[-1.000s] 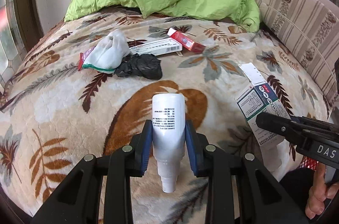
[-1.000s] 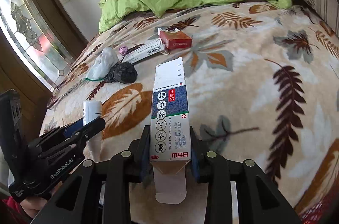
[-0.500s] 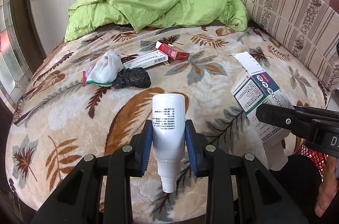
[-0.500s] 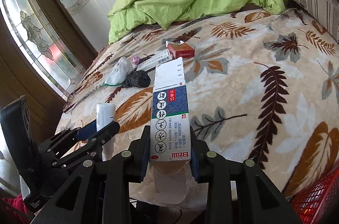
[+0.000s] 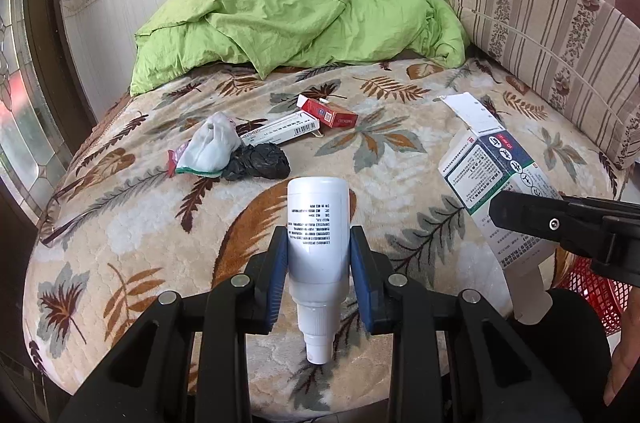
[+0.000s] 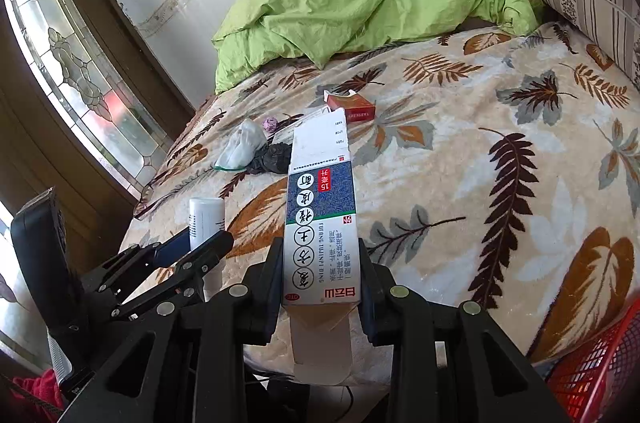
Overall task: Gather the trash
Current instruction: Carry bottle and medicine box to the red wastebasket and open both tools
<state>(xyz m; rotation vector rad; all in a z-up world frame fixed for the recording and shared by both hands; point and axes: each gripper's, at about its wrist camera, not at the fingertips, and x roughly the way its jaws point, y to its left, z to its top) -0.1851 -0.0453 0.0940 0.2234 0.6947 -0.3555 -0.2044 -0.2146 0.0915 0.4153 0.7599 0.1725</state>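
left gripper [image 5: 319,255] clamped shut, right gripper [image 6: 321,275] clamped shut, side by side

red basket [image 6: 592,371]: cut off by frame edge at near right | long white box [image 6: 289,130]: mostly hidden behind held carton [image 6: 320,219] | purple item [image 6: 270,123]: too small to identify

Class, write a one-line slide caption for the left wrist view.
Left gripper clamps a white spray bottle above the leaf-patterned bed; right gripper holds a medicine box.
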